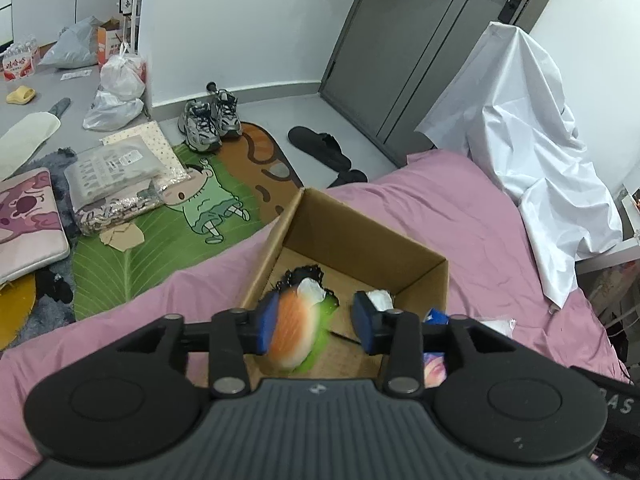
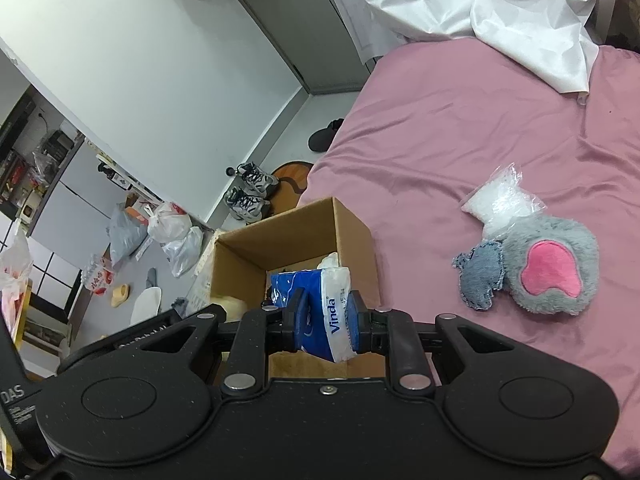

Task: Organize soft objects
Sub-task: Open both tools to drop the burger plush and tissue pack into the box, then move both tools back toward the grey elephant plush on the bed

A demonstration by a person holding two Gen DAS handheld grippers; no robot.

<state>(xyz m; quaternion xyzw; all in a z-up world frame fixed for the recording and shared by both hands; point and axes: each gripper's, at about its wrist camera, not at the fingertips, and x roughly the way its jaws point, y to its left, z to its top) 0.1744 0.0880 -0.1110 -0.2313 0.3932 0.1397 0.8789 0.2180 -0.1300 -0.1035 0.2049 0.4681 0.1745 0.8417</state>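
I see the orange, white and green soft toy (image 1: 298, 330) low in the centre of the left wrist frame, blurred, over the open cardboard box (image 1: 420, 280). My left gripper (image 1: 316, 320) has its jaws apart: the toy lies against the left pad, with a clear gap to the right one. Whether it rests on anything I cannot tell.

In the right wrist frame, my right gripper (image 2: 324, 322) has its jaws clamped on a blue and white tissue pack (image 2: 320, 304) marked Vinda, held over the same box at lower centre. A crumpled white tissue (image 1: 380, 300) shows inside the box near its right wall.

The box sits on a bed with a pink sheet (image 2: 460, 128), close to the bed's edge. At the right of that frame, well apart from the box, lie a grey plush with a pink patch (image 2: 552, 272), a small denim piece (image 2: 480, 276) touching it, and a clear bag of white filling (image 2: 500, 200) just above.

A white cloth (image 1: 532, 152) drapes over something at the upper right of the left frame. Beyond the bed, the floor carries a cartoon rug (image 1: 192, 208), a pair of sneakers (image 1: 212, 120), black slippers (image 1: 320, 146), plastic bags (image 1: 120, 80) and a grey door (image 1: 420, 40) at top centre.
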